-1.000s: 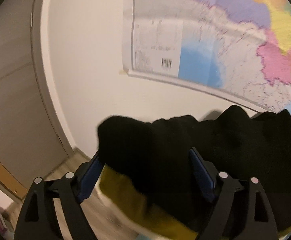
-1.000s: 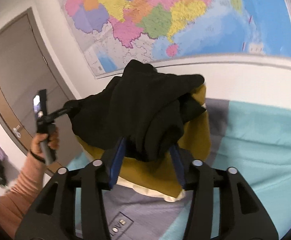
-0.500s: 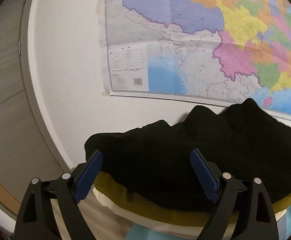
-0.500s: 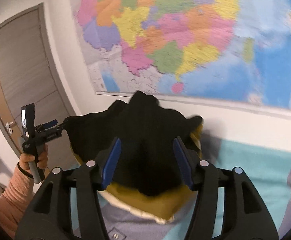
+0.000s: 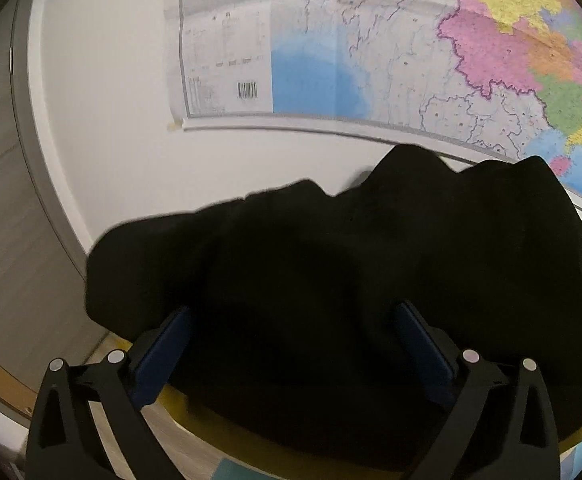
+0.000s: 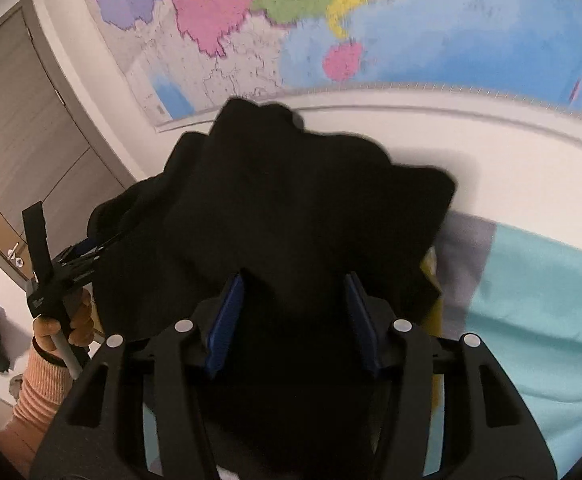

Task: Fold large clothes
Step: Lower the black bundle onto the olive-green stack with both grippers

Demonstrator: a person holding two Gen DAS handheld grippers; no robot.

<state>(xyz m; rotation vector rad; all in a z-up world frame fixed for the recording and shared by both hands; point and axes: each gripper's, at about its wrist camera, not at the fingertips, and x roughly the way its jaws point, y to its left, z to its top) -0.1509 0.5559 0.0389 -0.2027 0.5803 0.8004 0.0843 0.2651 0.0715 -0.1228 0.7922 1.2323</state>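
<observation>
Because it is bulky, the black-and-mustard fabric garment [image 6: 311, 216] hangs bunched between both tools over the teal bed cover [image 6: 539, 300]; the left gripper [image 5: 291, 316] is spreading wide around it, the right gripper [image 6: 295, 304] narrowing on a fold.

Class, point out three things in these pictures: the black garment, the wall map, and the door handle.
black garment [image 5: 331, 280], left wrist view, middle of the bunched cloth.
wall map [image 5: 391, 60], left wrist view, pale area beside the blue patch.
door handle [image 6: 14, 254], right wrist view, the metal lever at the left edge.
</observation>
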